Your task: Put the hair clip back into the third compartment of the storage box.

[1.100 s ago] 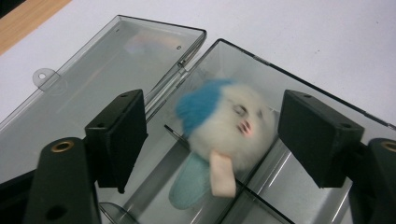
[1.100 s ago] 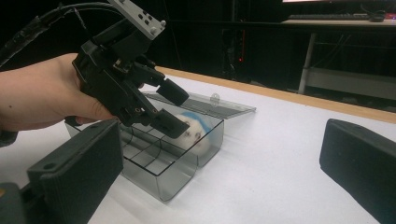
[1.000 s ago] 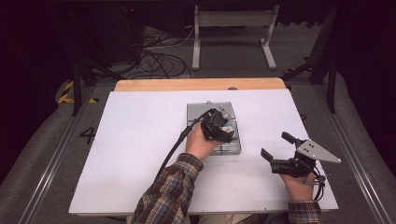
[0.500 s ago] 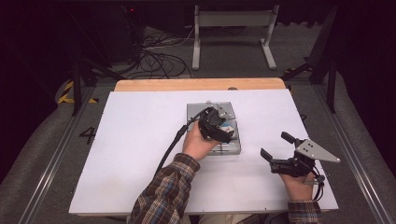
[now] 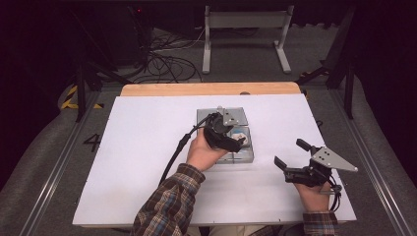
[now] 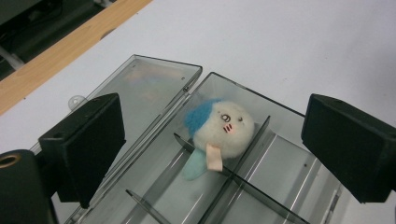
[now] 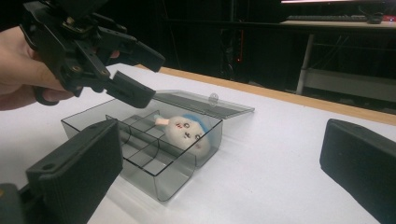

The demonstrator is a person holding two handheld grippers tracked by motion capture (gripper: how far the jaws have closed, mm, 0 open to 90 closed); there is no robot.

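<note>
The left hand-held gripper (image 5: 235,139) has just been opening, empty, above the plush toy (image 6: 223,127) lying in the box (image 7: 154,175); the right hand-held gripper (image 5: 291,160) waits open.

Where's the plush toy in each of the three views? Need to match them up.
High view: the plush toy sits mid-table in the clear divided box, just beyond the left gripper.
Left gripper view: centre of the picture, in the box's end compartment beside the hinge, between the open jaws.
Right gripper view: centre-left, in the compartment at the box's far end.
Shared landmark: the box's open lid lying flat beside the toy.
</note>
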